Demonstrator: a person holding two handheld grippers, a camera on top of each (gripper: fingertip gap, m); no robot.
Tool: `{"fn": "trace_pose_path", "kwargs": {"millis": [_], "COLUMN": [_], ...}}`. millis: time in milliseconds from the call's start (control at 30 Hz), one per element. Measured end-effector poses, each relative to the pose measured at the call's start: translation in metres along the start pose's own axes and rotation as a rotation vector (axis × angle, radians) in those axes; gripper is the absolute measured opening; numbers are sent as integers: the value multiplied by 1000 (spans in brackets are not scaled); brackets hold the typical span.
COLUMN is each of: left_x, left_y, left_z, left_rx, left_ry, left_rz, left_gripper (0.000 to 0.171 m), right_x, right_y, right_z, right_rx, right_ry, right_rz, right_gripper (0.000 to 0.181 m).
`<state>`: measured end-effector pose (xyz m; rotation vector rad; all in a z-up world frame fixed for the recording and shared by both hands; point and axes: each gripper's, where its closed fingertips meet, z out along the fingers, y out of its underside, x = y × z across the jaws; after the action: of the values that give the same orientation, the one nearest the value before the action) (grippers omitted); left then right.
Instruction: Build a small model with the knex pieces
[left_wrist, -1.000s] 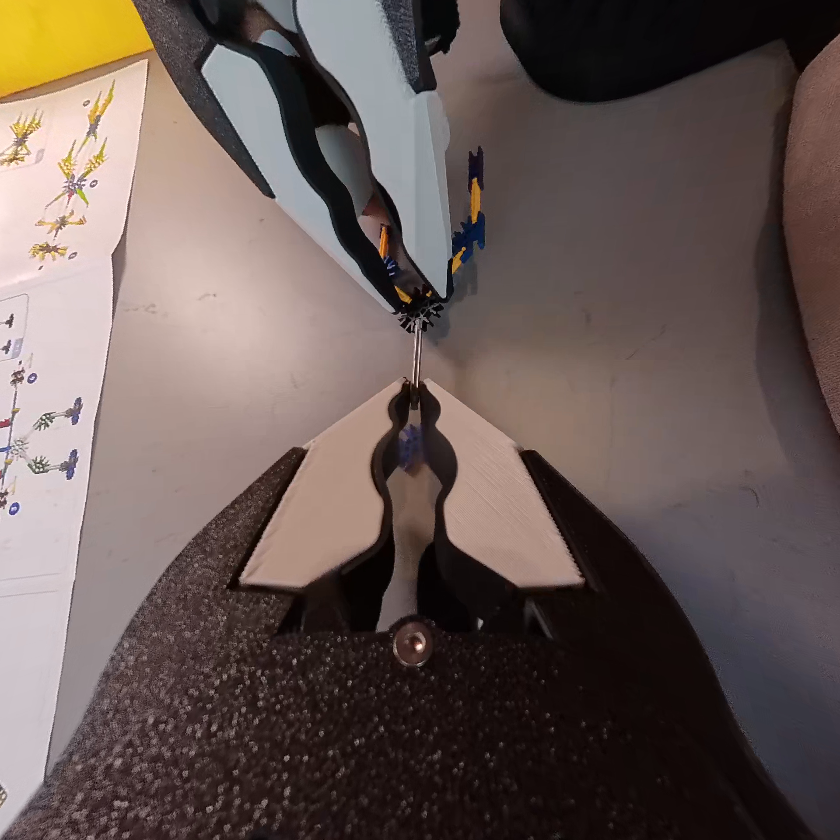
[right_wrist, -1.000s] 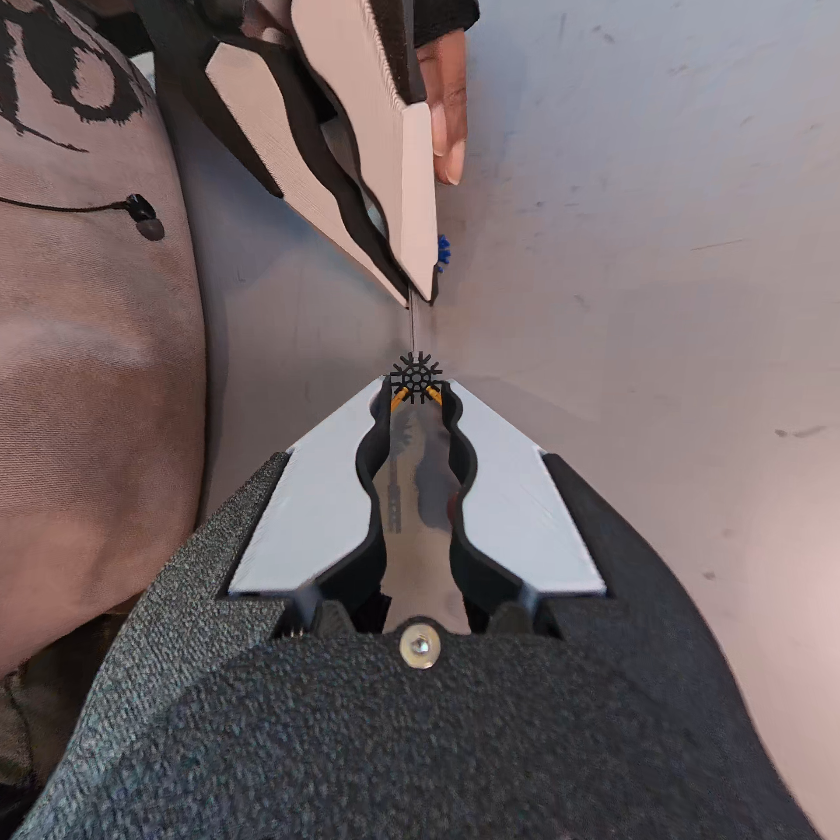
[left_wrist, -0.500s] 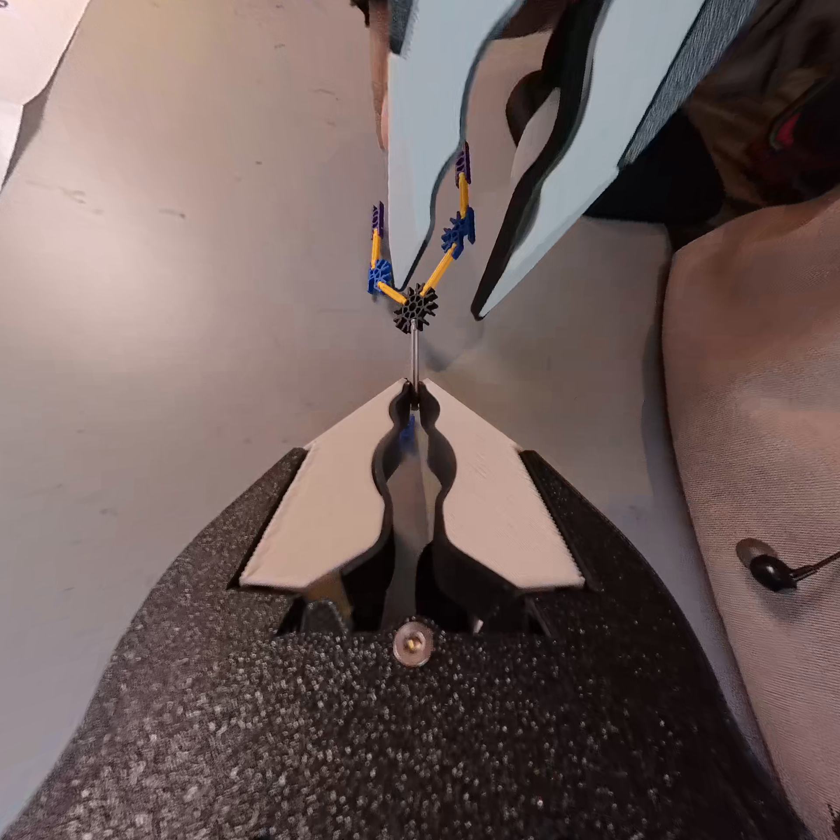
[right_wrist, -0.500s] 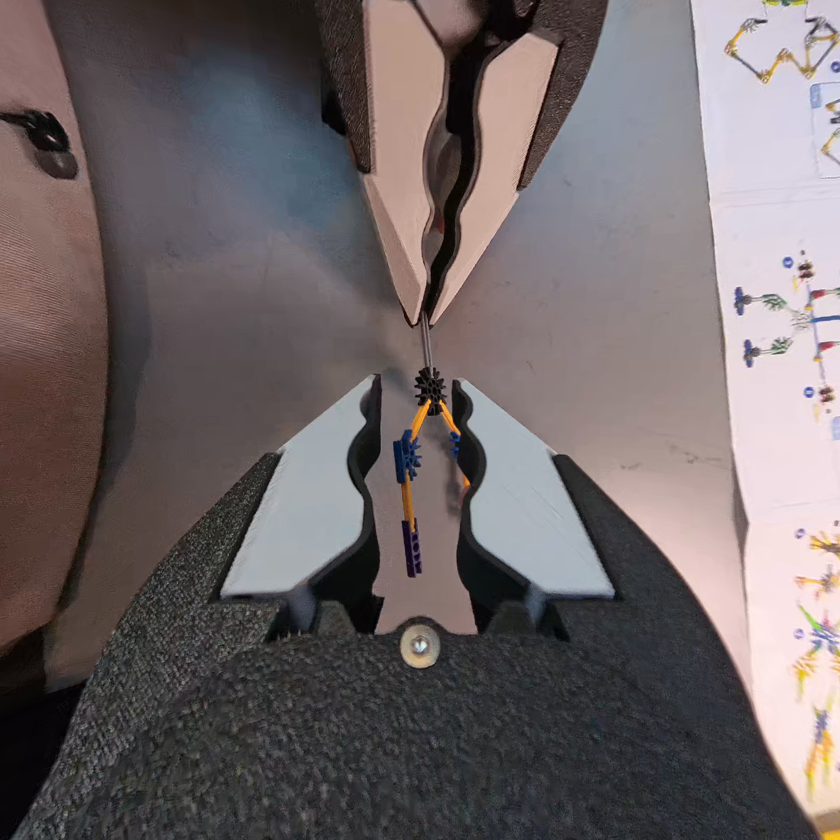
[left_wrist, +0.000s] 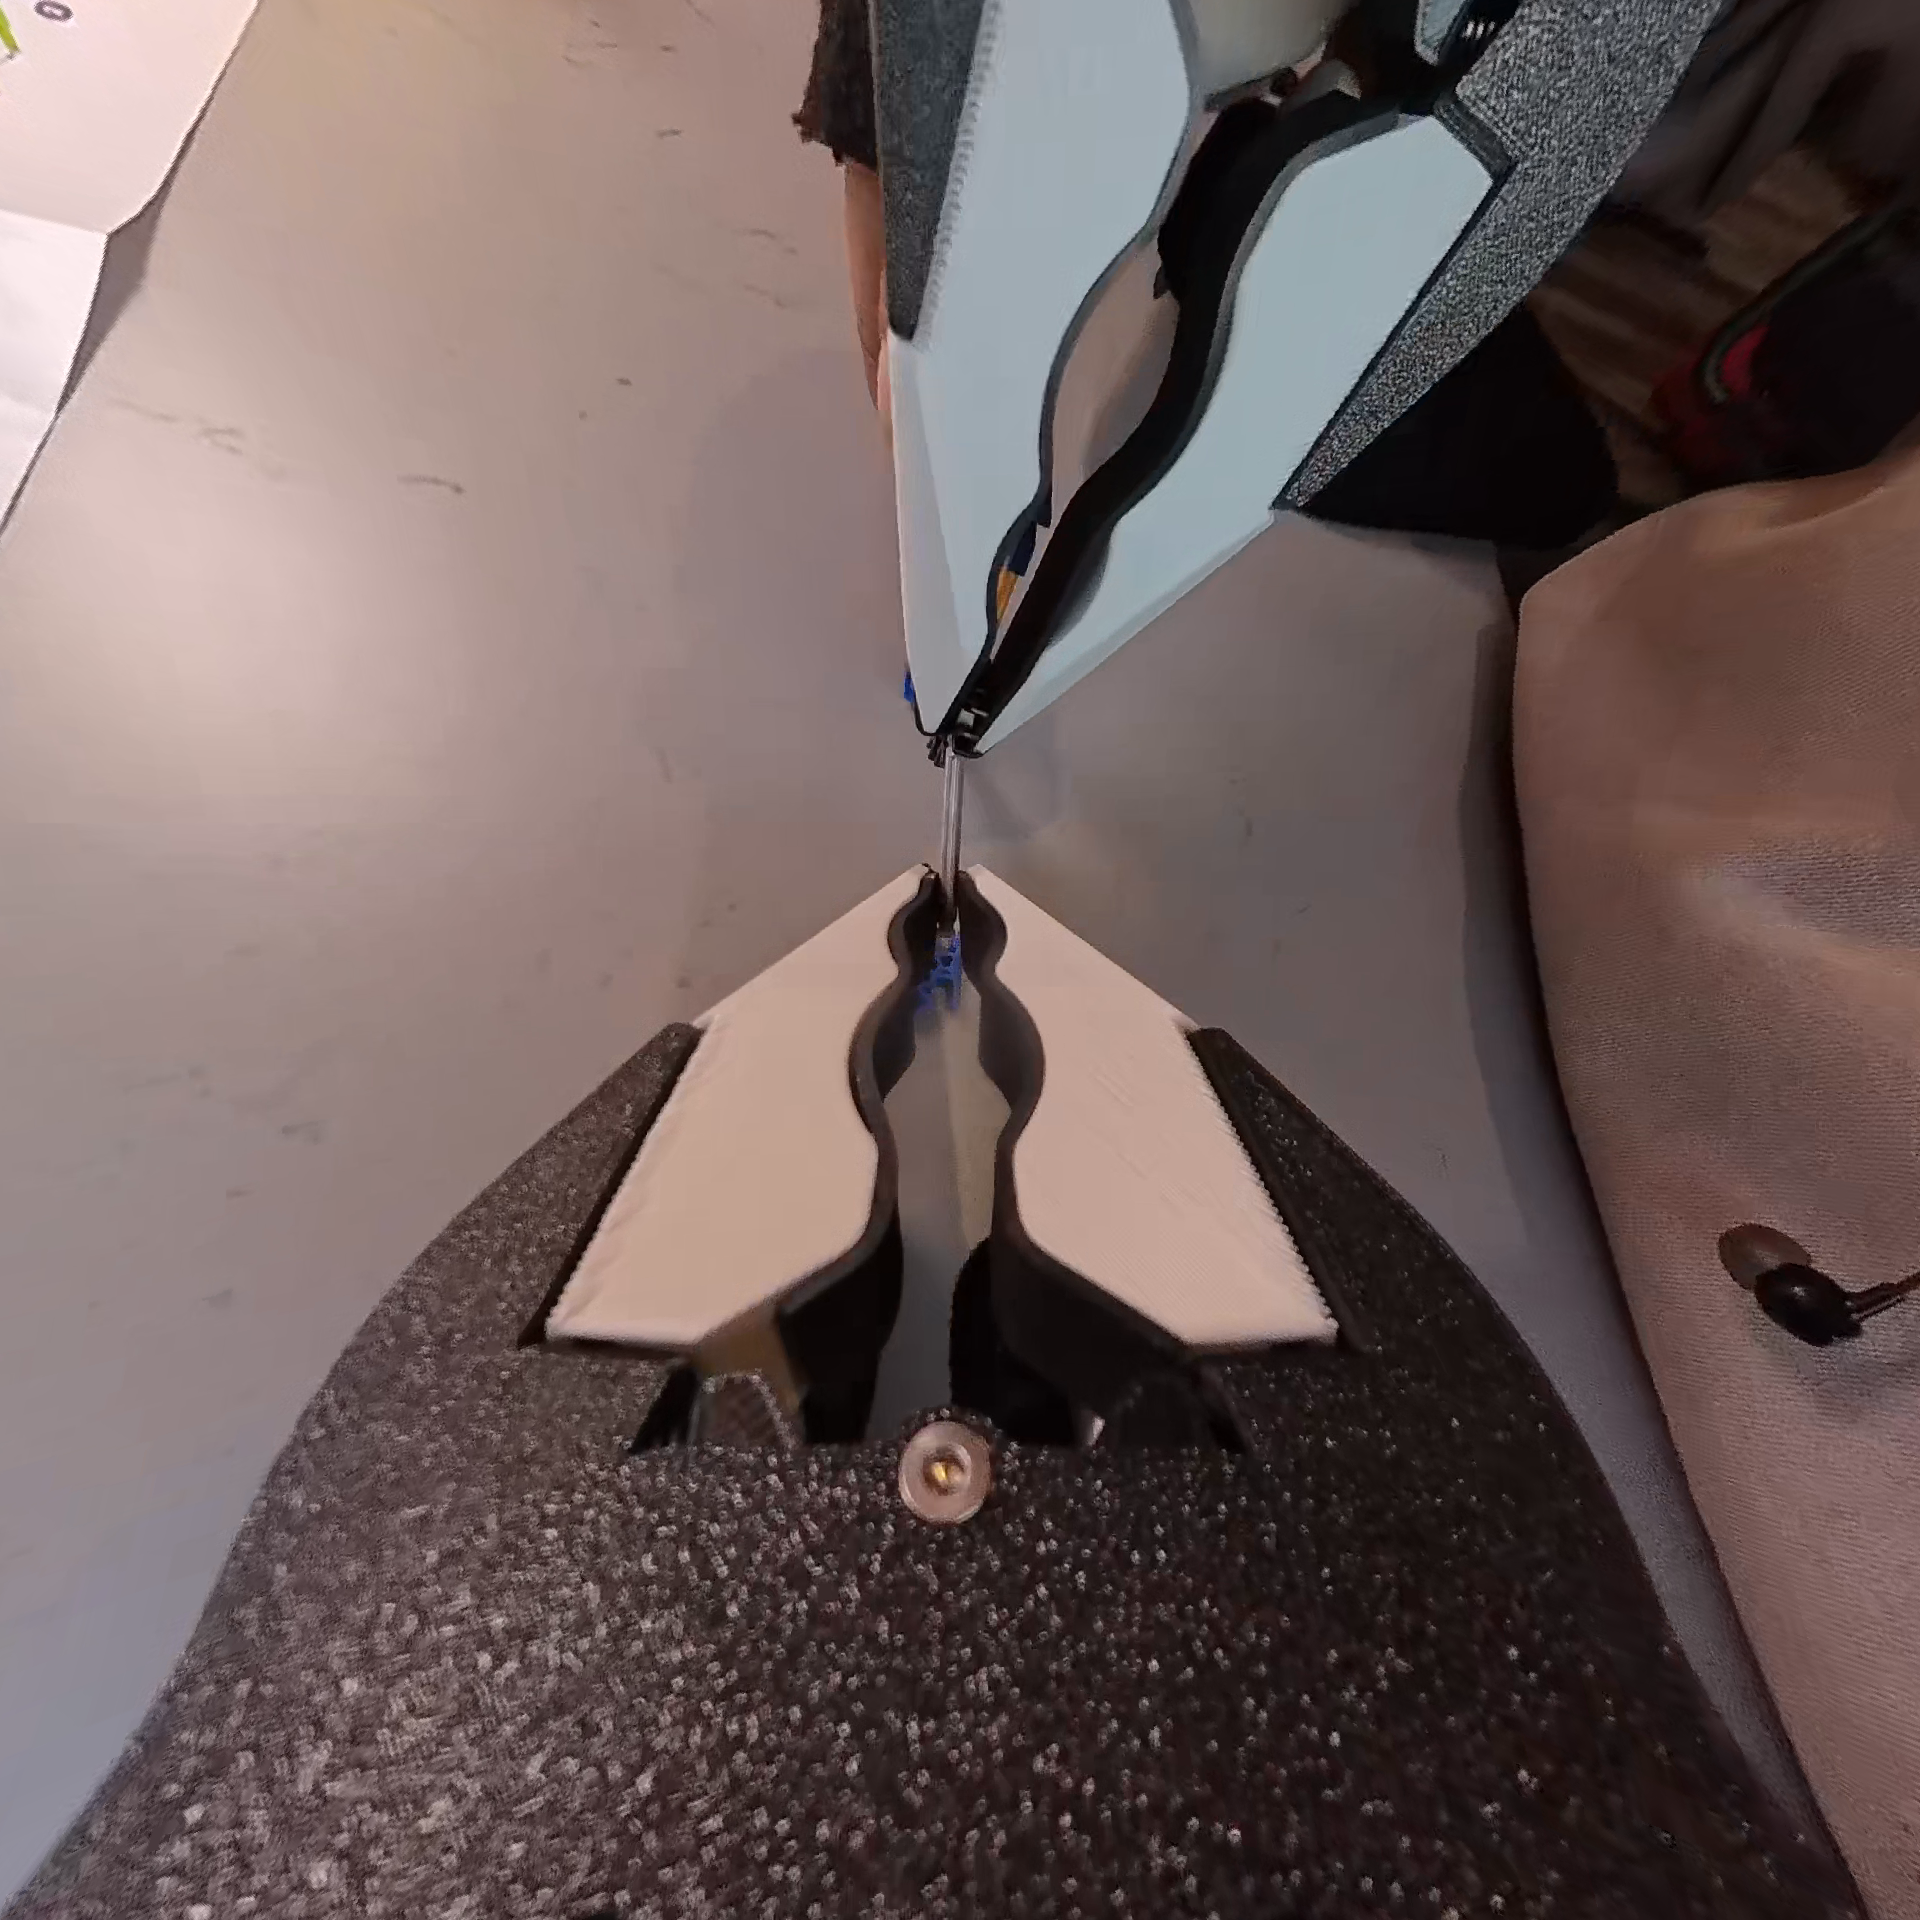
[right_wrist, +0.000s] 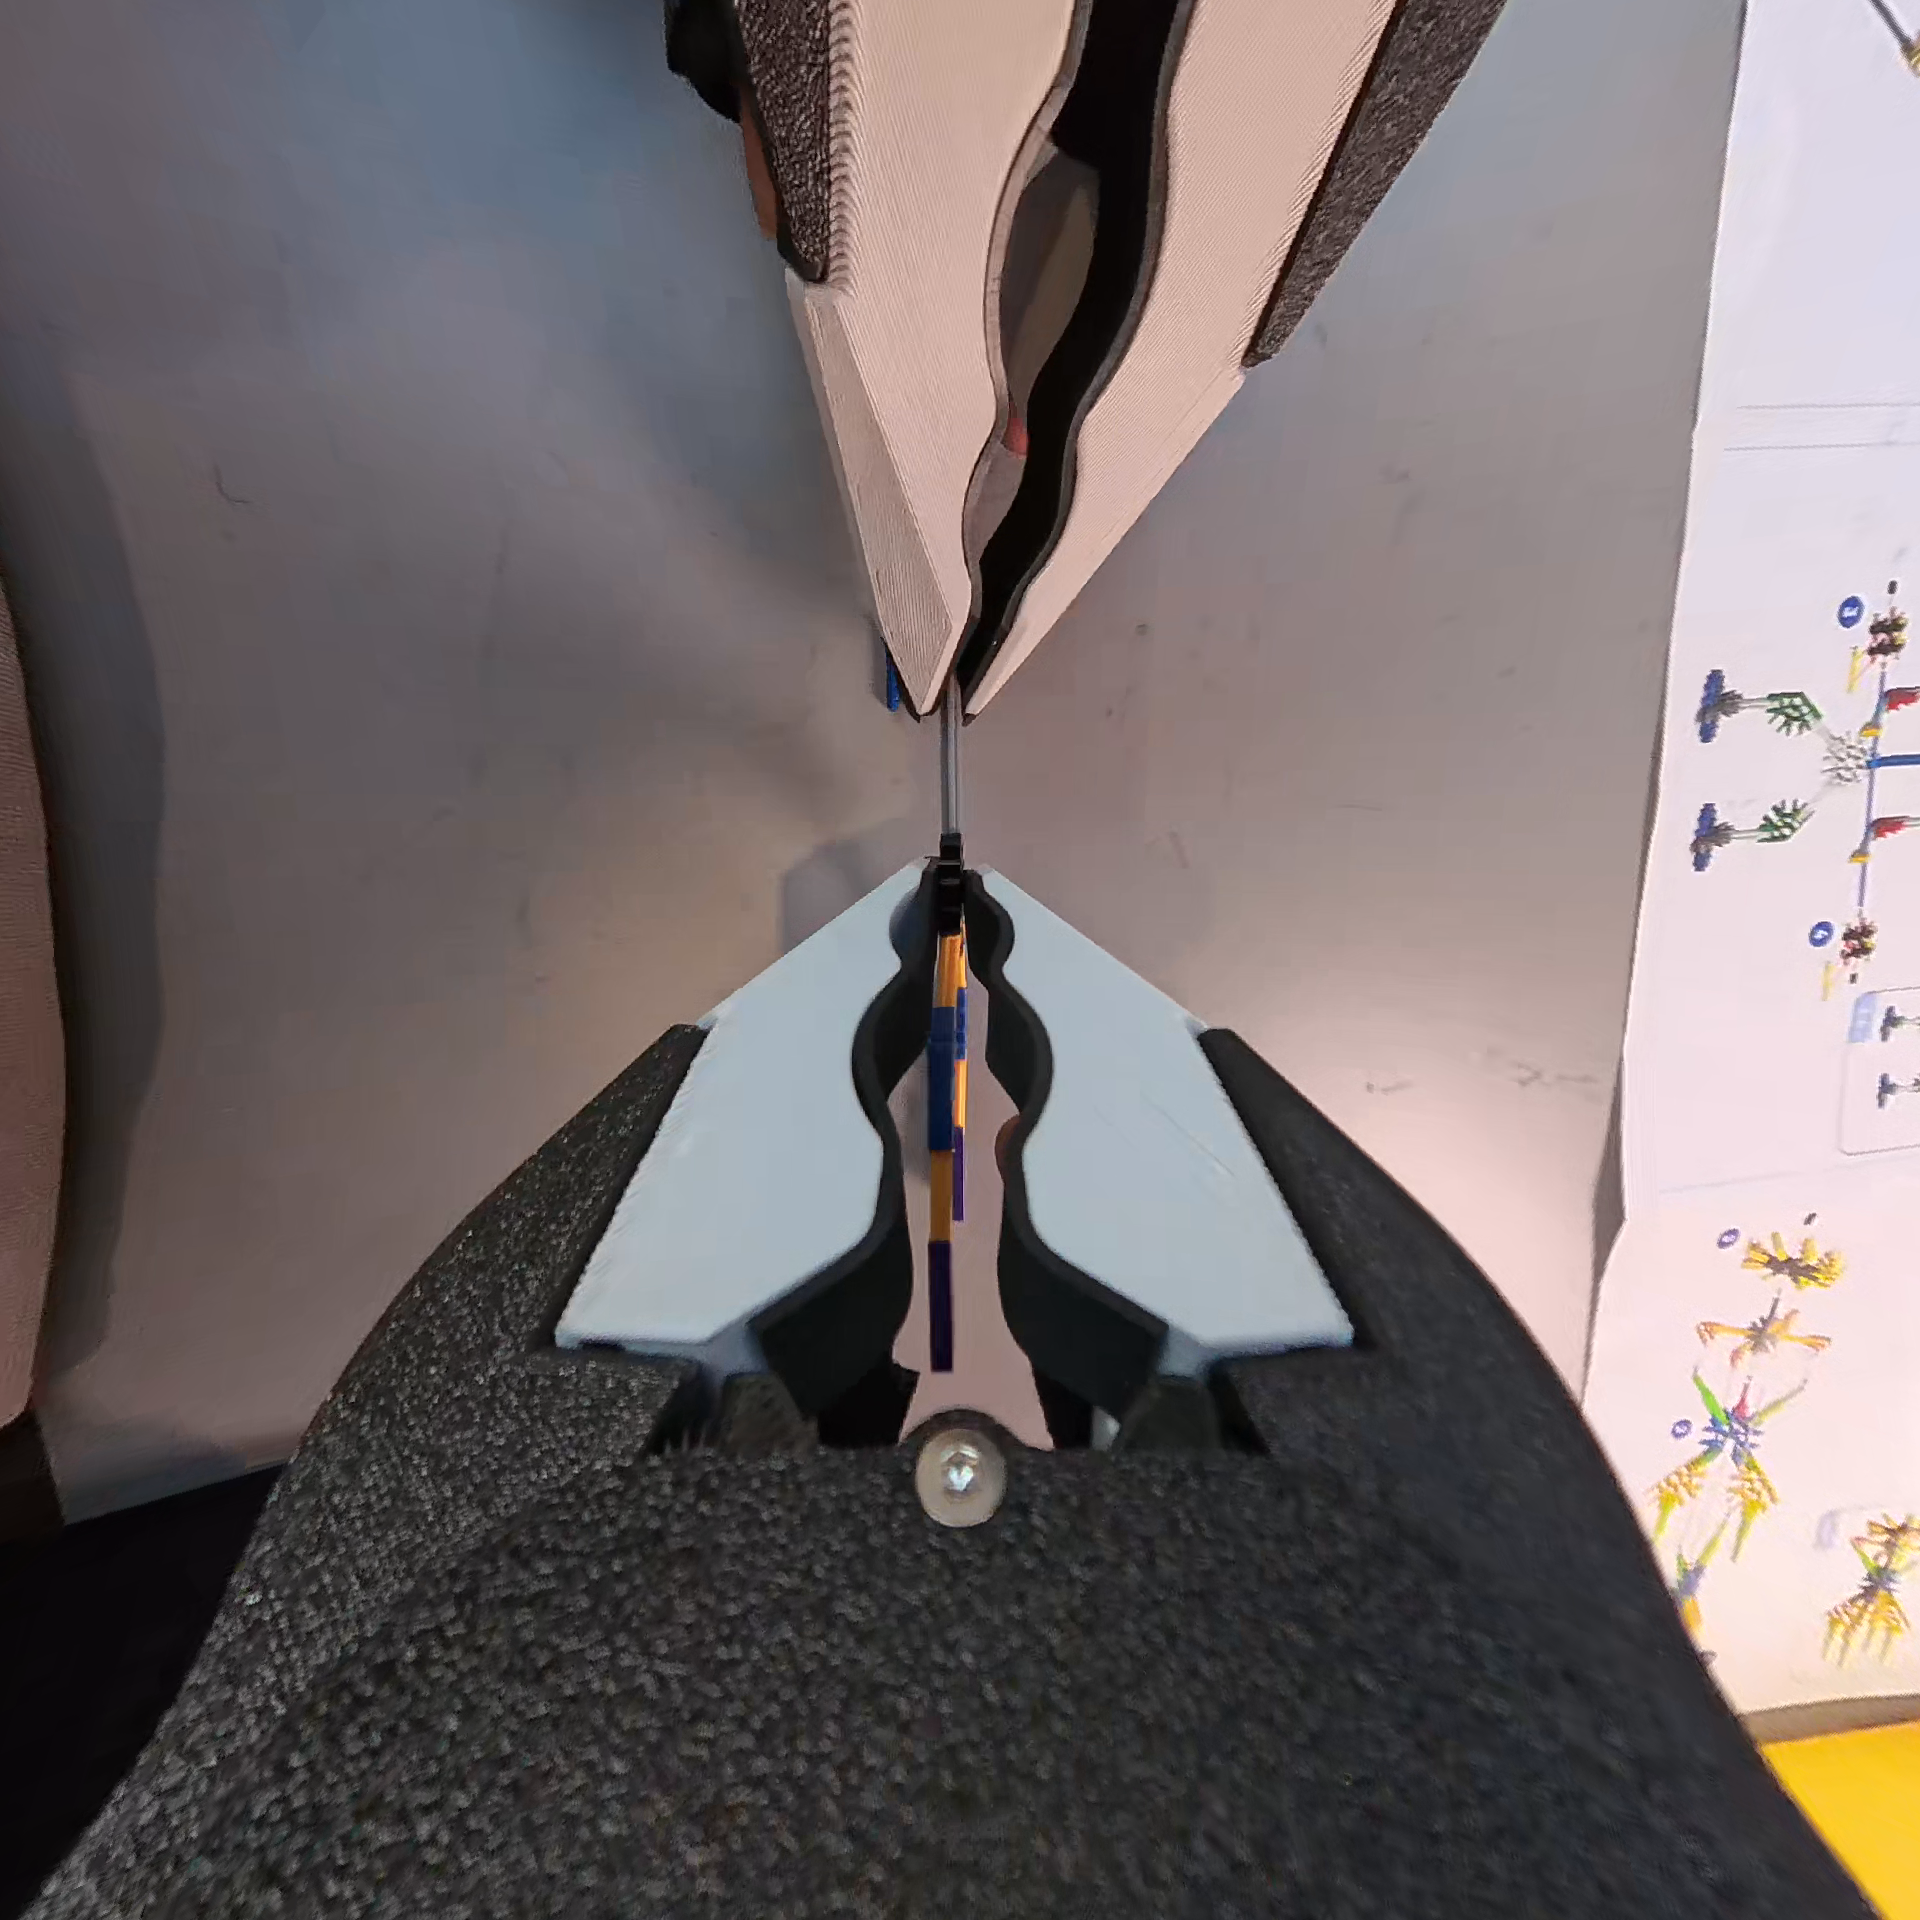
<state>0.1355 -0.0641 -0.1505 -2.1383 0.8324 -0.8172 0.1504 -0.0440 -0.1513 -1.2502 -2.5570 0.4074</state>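
The left gripper (left_wrist: 945, 883) pinches the grey rod (left_wrist: 950, 823); the right gripper (right_wrist: 948, 873) clamps the black connector (right_wrist: 948, 868) at the rod's end, both above the surface (left_wrist: 416, 623).

No words, brands or numbers can be read. The white instruction sheet (right_wrist: 1766, 935) on the table's right side carries only coloured build diagrams and small blue circled marks (too blurred to make out as digits).

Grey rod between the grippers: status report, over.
Left gripper shut on grey rod. Right gripper shut on black connector at the rod's other end, yellow-and-blue pieces trailing between its fingers. Nothing in the way.
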Motion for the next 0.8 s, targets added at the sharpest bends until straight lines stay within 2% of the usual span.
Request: {"fn": "trace_pose_path", "kwargs": {"millis": [133,267,333,467,633,800], "left_x": [-1,-1,2,0,0,-3], "left_y": [3,6,8,15,11,23], "left_z": [3,8,10,11,1,-6], "left_rx": [-35,-74,-84,-119,-91,-145], "left_ry": [-80,-166,-168,-174,-136,-103], "left_rz": [190,359,402,412,368,343], "left_gripper": [3,3,3,4,21,22], "right_x": [-13,-9,-8,-12,-13,-13], "right_y": [-2,-16,-13,-12,-12,-10], "right_z": [-3,-6,3,18,24,24], "right_rx": [49,197,200,183,154,145], "right_ry": [-65,-103,-98,-104,-85,-88], "right_rz": [50,207,227,219,188,190], "right_gripper": [22,19,13,1,0,1]}}
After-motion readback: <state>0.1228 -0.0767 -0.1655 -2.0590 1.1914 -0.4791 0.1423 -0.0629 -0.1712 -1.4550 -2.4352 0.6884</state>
